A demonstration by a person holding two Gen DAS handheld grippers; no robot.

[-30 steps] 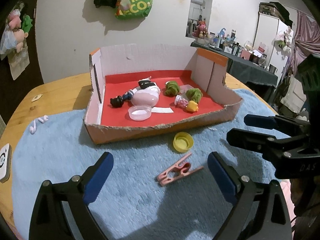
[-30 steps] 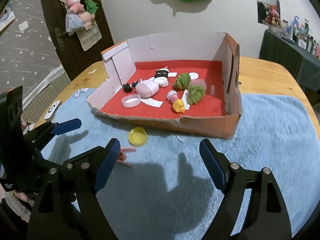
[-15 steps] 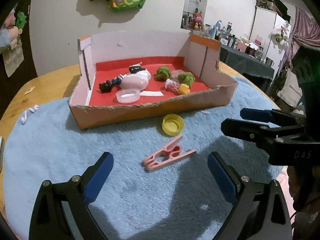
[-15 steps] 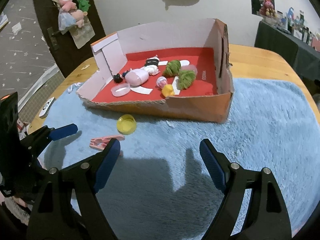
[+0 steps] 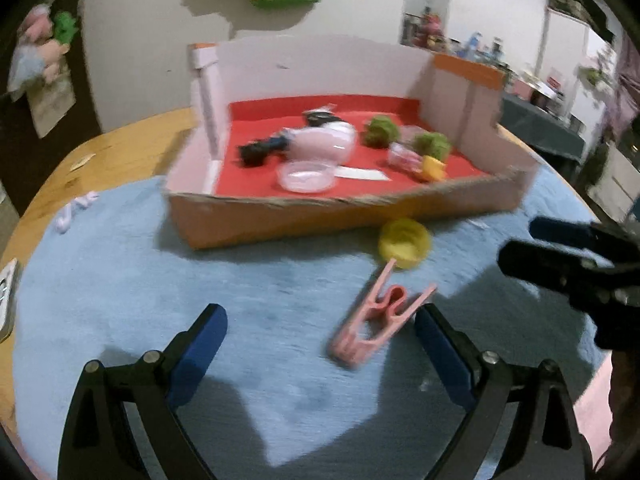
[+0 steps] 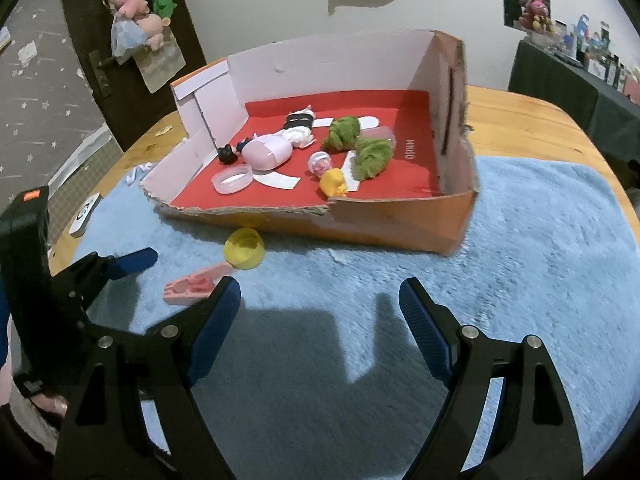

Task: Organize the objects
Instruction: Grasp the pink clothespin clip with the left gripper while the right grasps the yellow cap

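A: Clothespin (image 5: 378, 320), pink, lies on the blue mat (image 5: 120, 280) on the worktop, outside the box, just short of the left gripper (image 5: 320, 344). From that gripper's view it sits at about one o'clock, close to the right-hand pad.

B: And the gripper's state?

A: Spread wide, nothing between the fingers. The right gripper (image 6: 320, 308) is spread and empty too, over bare mat.

B: So which step is this?

A: I'd judge it the approach for a pick: the clothespin is the nearest loose thing. The next move calls for shifting the left gripper toward one o'clock so the clothespin lies between both pads, then lowering and closing across its narrow body.

B: Anything in the way?

A: A yellow cap (image 5: 404, 242) sits at twelve o'clock of the clothespin, touching or nearly touching its tip; I can't tell which.

B: Counts?

A: One clothespin and one yellow cap outside. One cardboard box (image 6: 400, 224) with a red floor. Inside: two green fuzzy balls (image 6: 344, 132), one pink egg-shaped case (image 6: 266, 152), one clear round lid (image 6: 232, 180), one small yellow figure (image 6: 334, 184), one clear capsule (image 6: 319, 162). The dark bits are too small to count.
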